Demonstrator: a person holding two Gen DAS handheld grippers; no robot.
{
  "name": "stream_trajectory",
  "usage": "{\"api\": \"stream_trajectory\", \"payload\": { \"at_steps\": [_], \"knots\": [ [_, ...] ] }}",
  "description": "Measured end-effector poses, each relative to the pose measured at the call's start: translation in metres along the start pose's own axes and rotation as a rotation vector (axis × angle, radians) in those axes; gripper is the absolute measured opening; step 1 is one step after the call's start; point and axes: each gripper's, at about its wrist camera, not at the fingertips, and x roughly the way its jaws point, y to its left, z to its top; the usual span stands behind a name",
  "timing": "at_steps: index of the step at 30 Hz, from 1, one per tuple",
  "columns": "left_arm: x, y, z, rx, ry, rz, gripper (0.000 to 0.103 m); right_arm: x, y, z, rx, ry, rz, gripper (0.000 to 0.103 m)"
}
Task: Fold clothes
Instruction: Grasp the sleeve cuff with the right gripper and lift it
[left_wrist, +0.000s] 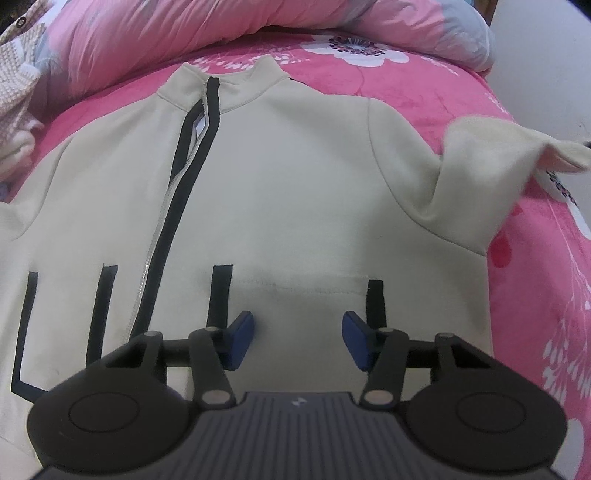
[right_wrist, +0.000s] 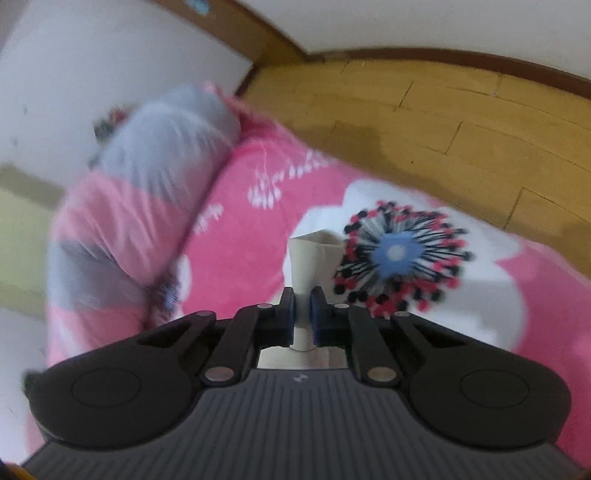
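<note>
Cream zip jacket spread front-up on the pink floral bedspread. Left tongs spread wide above its hem; right tongs pinch the lifted sleeve.

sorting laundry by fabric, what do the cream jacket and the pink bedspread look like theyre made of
Cream jacket: likely a thick matte cotton-blend knit; its lifted sleeve shows a fuzzy, fleece-like inside. Pink bedspread: seemingly plush synthetic fleece, with a soft short nap and printed flowers.
</note>
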Motion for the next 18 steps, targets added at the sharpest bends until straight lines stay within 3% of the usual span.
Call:
{"api": "stream_trajectory", "payload": {
  "at_steps": [5, 11, 13, 18],
  "knots": [
    [0.003, 0.001, 0.000, 0.009, 0.006, 0.003, 0.054, -0.086, -0.042, -0.016, 0.097, -0.092, -0.025, 0.007],
    [0.009, 0.001, 0.001, 0.053, 0.019, 0.017, 0.054, -0.091, -0.134, -0.042, 0.306, -0.082, -0.205, 0.007],
    [0.011, 0.001, 0.000, 0.067, 0.027, 0.027, 0.054, -0.084, -0.142, -0.046, 0.329, -0.090, -0.198, 0.007],
    [0.013, 0.003, -0.002, 0.079, 0.027, 0.029, 0.054, -0.096, -0.085, -0.034, 0.197, -0.123, -0.013, 0.007]
  ]
}}
